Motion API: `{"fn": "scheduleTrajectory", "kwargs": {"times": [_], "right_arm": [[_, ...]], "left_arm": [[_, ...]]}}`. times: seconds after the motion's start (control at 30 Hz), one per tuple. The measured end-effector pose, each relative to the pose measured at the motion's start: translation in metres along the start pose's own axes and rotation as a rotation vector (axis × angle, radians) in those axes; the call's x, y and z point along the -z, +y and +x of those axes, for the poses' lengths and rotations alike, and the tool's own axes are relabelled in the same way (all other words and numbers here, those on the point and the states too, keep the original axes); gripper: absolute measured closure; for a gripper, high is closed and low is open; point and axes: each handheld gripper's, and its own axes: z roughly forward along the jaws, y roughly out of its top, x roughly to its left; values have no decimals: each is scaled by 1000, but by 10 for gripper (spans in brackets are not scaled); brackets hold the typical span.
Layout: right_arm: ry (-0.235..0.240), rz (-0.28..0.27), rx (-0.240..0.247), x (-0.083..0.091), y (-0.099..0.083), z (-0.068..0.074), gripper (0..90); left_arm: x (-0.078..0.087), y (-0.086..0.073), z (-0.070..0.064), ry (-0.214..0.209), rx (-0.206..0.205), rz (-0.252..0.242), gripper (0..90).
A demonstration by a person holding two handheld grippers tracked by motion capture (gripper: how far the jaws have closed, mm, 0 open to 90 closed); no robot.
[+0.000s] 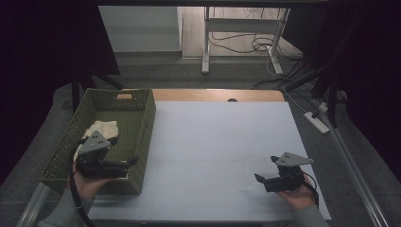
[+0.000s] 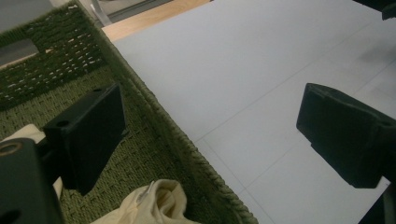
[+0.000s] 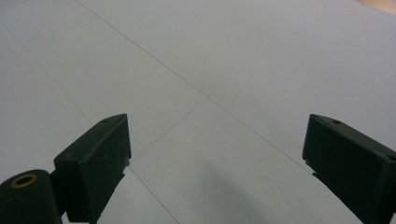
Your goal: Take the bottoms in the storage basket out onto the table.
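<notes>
A green woven basket (image 1: pixel 142 118) sits at the left of the white table (image 1: pixel 222 142). It is bumpy, with little holes in its walls. Inside lies a soft, crumpled cream cloth (image 1: pixel 101 128) (it looks floppy and creased). The left gripper (image 1: pixel 127 163) hangs over the basket's near end, just above the cloth, with one jaw over the basket and one over the table. Its jaws are wide apart and hold nothing. The right gripper (image 1: pixel 265 169) is over the smooth table, well apart, also wide and holding nothing.

text: none readable | labels: none | brands: none | numbers: none | signs: none
</notes>
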Motion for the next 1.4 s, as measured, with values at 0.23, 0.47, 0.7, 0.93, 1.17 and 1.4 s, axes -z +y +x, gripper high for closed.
{"fn": "scheduleTrajectory", "kwargs": {"times": [0.23,0.47,0.7,0.93,1.17,1.4], "right_arm": [[-1,5,0,-1,0,0,82],[-2,5,0,-1,-1,0,82],[-2,13,-1,-2,-1,0,82],[-4,17,0,-3,-2,0,82],[-1,26,-2,-4,-2,0,82],[-3,33,-4,-5,-3,-1,82]], "left_arm": [[1,3,6,-3,14,1,84],[1,5,15,12,32,6,86],[2,6,26,45,45,19,88],[2,7,34,59,52,24,85],[3,4,45,87,71,40,85],[5,3,56,106,86,46,82]]}}
